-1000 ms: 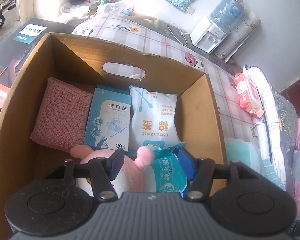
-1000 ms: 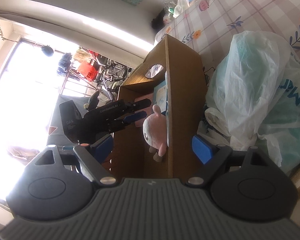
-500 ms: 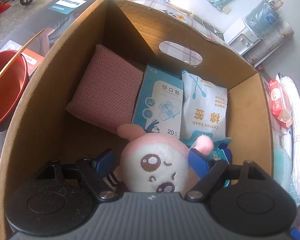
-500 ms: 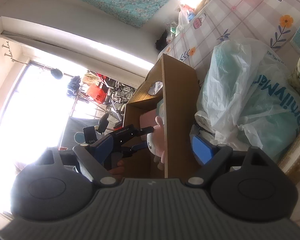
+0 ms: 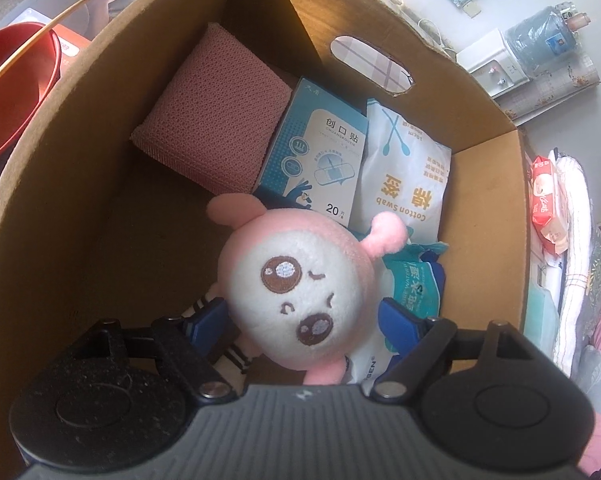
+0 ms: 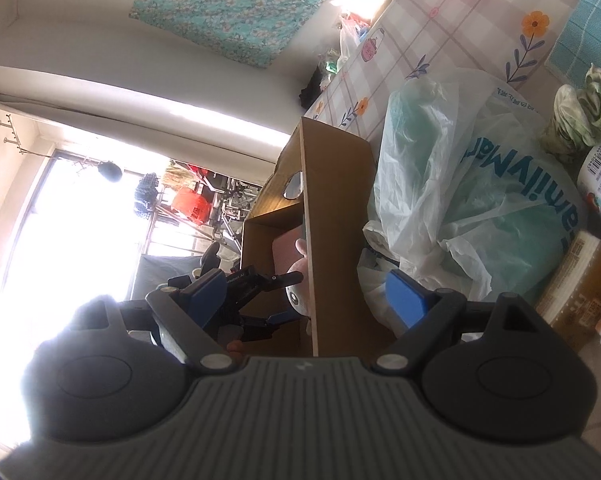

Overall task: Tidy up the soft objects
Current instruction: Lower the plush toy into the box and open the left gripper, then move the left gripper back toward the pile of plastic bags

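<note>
Left hand-held gripper spread wide around the plush toy inside the box, pads apart from it; right hand-held gripper wide open, empty.

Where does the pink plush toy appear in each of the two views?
Left wrist: plush toy at lower centre, inside the box, between the open jaws.
Right wrist: only a sliver of it shows at centre, behind the box wall.
Shared landmark: the box's handle hole.

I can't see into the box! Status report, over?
Left gripper open, fingers beside the plush, not squeezing. Right gripper open, empty. Plush in the box, half on the wipes. Nothing blocking.
</note>
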Demonstrator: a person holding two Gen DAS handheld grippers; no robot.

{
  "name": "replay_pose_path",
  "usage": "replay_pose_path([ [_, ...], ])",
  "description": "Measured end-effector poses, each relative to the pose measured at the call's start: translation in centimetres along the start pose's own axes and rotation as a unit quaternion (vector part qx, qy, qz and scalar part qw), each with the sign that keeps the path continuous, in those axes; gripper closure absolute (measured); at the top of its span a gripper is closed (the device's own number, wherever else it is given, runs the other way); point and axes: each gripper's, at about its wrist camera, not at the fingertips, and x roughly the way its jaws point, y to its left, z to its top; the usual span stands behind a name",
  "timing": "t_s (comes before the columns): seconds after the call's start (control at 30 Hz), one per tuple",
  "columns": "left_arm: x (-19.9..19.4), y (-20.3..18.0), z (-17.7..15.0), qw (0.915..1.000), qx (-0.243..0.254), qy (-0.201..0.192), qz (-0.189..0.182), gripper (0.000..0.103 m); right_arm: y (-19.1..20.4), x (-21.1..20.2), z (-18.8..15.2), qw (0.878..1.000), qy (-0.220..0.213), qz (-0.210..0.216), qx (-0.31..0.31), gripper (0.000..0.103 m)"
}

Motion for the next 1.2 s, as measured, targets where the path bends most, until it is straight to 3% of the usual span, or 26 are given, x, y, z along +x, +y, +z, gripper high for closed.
replay_pose_path([
  [0.13,-2.3,-1.1,-1.0,0.9987,0.026,-0.042,0.011,0.019,0.3,-2.2,0.2,0.999,-0.043,-0.02,-0.018,0.015],
  [0.27,-5.4,-3.2,-3.2,0.9926,0.069,-0.098,0.02,0.017,0.3,-6.4,0.2,0.99,-0.119,-0.057,-0.047,0.015],
  [0.4,-8.5,-6.2,-6.6,0.9796,0.13,-0.153,0.012,0.013,-0.6,-9.9,-0.4,0.977,-0.181,-0.096,-0.059,0.015],
  [0.53,-9.9,-10.8,-10.8,0.9557,0.216,-0.2,0.002,0.009,-2.5,-12.3,-1.5,0.967,-0.217,-0.121,-0.053,0.015],
  [0.73,-8.7,-16.7,-16.9,0.9293,0.307,-0.2,-0.045,0.009,-6.1,-14.3,-3.1,0.962,-0.236,-0.131,-0.029,0.015],
  [0.9,-5.9,-21.1,-21.3,0.9045,0.372,-0.2,-0.062,0.009,-8.1,-15.9,-3.6,0.956,-0.25,-0.154,-0.018,0.015],
  [1.03,-2.9,-24.0,-23.3,0.8956,0.4,-0.18,-0.073,0.009,-8.2,-16.4,-2.0,0.948,-0.246,-0.198,-0.05,0.016],
  [1.2,0.1,-26.1,-24.5,0.8942,0.409,-0.166,-0.075,0.011,-7.7,-15.9,2.7,0.934,-0.227,-0.253,-0.111,0.027],
])
